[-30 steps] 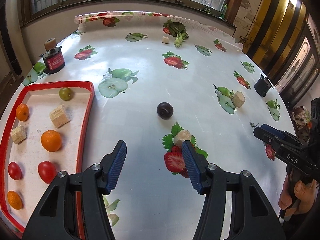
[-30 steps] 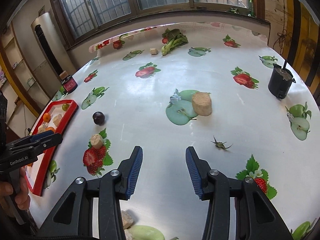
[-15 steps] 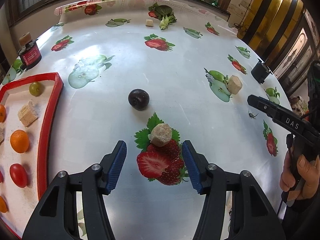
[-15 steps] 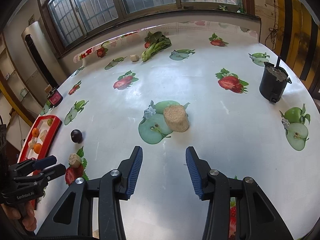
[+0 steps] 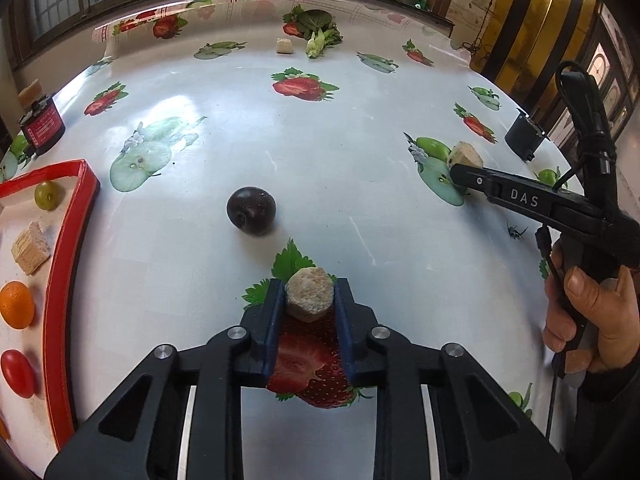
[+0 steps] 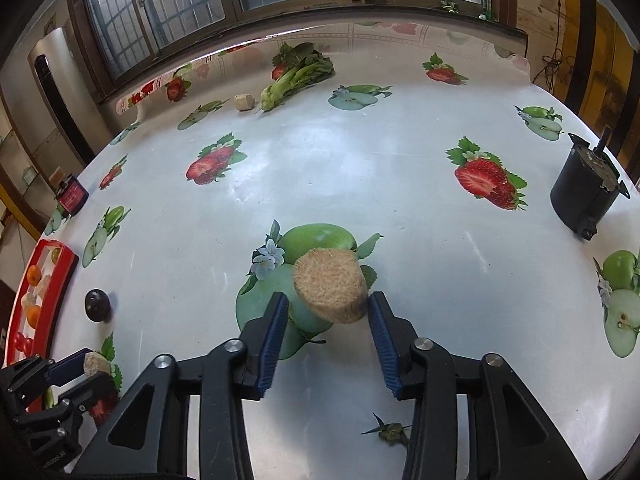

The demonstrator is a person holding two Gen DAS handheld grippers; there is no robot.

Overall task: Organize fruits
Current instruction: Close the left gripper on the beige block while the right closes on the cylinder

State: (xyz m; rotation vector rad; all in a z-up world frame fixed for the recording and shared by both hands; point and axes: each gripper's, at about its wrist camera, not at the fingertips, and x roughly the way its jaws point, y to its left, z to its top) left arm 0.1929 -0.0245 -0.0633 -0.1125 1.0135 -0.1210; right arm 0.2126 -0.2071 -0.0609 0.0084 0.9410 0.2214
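Left hand-held gripper (image 5: 308,300): clenched on a small tan chunk (image 5: 309,294), pads pressing both its sides, over a printed strawberry on the surface (image 5: 320,152). Right hand-held gripper (image 6: 329,310): wide open, straddling a bigger tan chunk (image 6: 331,291) without clear contact. Plum (image 5: 251,216) loose on the surface, apart from the red tray (image 5: 60,260) with its fruit.

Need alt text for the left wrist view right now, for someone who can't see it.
The left tongs are shut on a small beige chunk over a printed strawberry. A dark plum sits just beyond on the table, and the red tray of fruit lies at left.
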